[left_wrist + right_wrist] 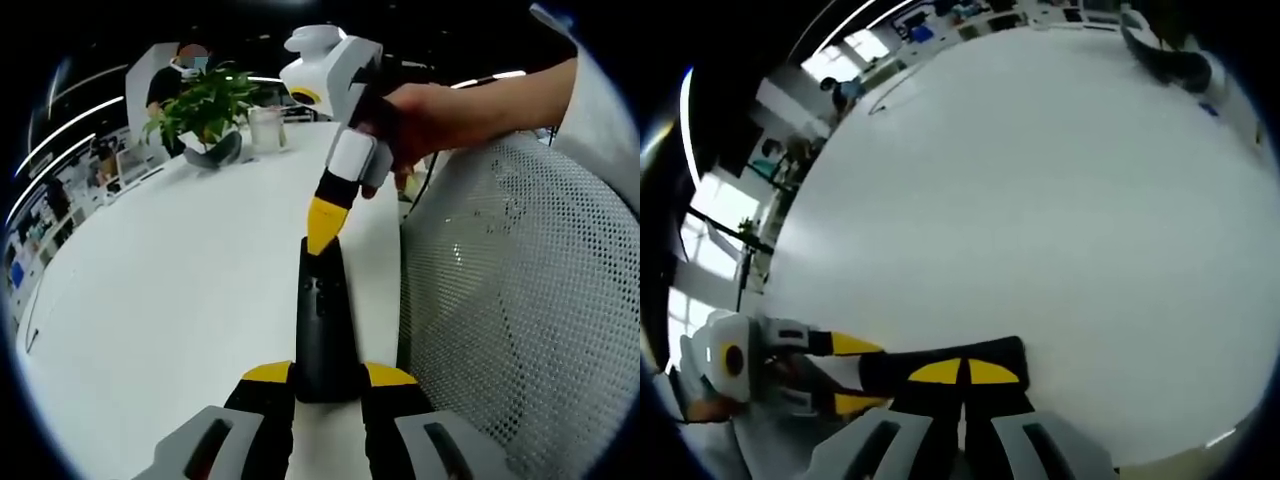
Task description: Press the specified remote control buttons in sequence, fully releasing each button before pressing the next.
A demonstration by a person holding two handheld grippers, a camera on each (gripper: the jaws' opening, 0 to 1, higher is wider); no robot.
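**Left gripper view: remote pinched, other claw tip on its upper end**

In the left gripper view, the left claw [328, 385] rises from the bottom centre of the frame, its yellow-tipped jaws pinching the near end of a black remote control [324, 320]. The remote stands lengthwise up the middle of the frame over the white desk [170, 300]. The right claw [322, 225] comes down from the upper centre, held by a person's hand [425, 125], its yellow tip pressed together and touching the remote's far end. A potted plant [205, 115] and a clear cup [267, 128] stand at the upper left of the frame, far along the desk. A white mesh chair back [510, 300] fills the right side.

In the right gripper view, the right claw [962, 372] sits at the bottom centre, its jaws pressed together on the dark remote [940, 370]. The left claw [865, 375] reaches in from the lower left, its two yellow tips on either side of the remote's end.
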